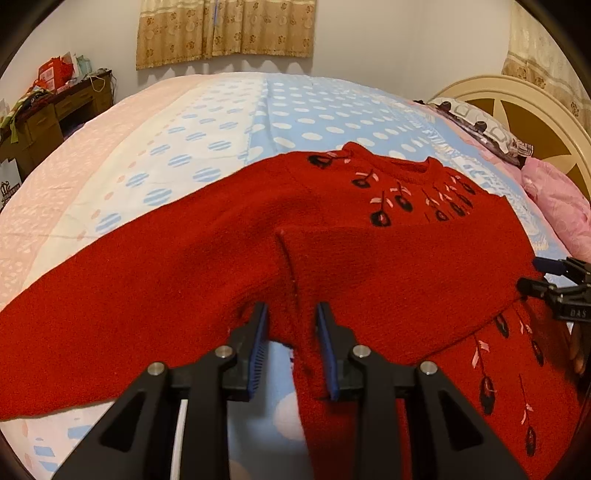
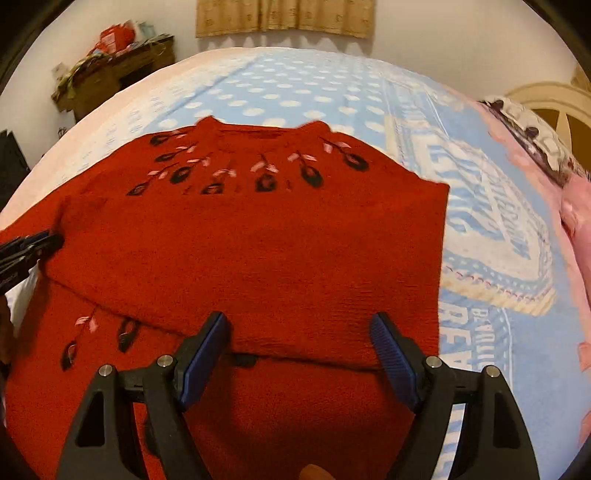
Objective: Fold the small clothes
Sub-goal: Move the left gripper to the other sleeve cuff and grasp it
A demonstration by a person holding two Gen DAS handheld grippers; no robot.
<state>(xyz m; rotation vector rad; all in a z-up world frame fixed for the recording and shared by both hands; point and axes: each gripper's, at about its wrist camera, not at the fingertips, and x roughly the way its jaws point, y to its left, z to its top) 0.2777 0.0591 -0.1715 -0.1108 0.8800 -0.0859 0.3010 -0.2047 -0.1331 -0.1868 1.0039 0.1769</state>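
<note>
A red knit sweater (image 1: 369, 258) with black and pink flower embroidery round the neck lies flat on the dotted blue bedspread (image 1: 295, 110). Its left sleeve stretches out to the left in the left wrist view. My left gripper (image 1: 291, 314) is open, its blue pads apart, with a fold of red fabric near the armpit between them. In the right wrist view the sweater (image 2: 258, 240) shows a straight right edge and a folded layer lying across its body. My right gripper (image 2: 299, 325) hangs wide open just above that layer's lower edge, nothing pressed between its pads. Each gripper shows at the other view's edge: right gripper (image 1: 554, 288), left gripper (image 2: 29, 243).
Pillows (image 1: 561, 214) and a cream headboard (image 1: 517, 99) stand at the right end of the bed. A cluttered wooden desk (image 1: 48, 110) stands against the wall at the far left, below a curtain (image 1: 225, 29). The bedspread (image 2: 498, 221) extends to the sweater's right.
</note>
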